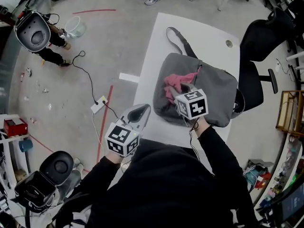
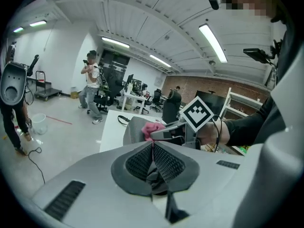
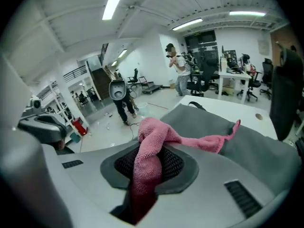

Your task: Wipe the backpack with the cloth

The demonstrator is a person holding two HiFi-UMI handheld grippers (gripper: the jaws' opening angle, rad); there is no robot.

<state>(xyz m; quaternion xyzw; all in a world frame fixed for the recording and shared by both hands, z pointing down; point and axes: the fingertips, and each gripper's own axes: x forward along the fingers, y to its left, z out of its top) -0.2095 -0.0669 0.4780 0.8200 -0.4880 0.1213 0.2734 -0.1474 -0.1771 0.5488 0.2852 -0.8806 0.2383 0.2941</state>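
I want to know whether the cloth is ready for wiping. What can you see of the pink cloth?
The pink terry-looking cloth appears soft and nubbly, and is bunched rather than spread. One end is pinched between the fingers of the right gripper, which is shut on it. The rest humps up and trails forward as a twisted tail across the grey fabric backpack, which lies on the white table. In the head view the cloth sits crumpled on the bag's upper middle.

White table (image 1: 161, 32) with a round cable hole (image 1: 229, 43) near its far corner; flat on top, a grey backpack (image 1: 213, 87) (strap (image 1: 185, 44) trailing over bare surface).
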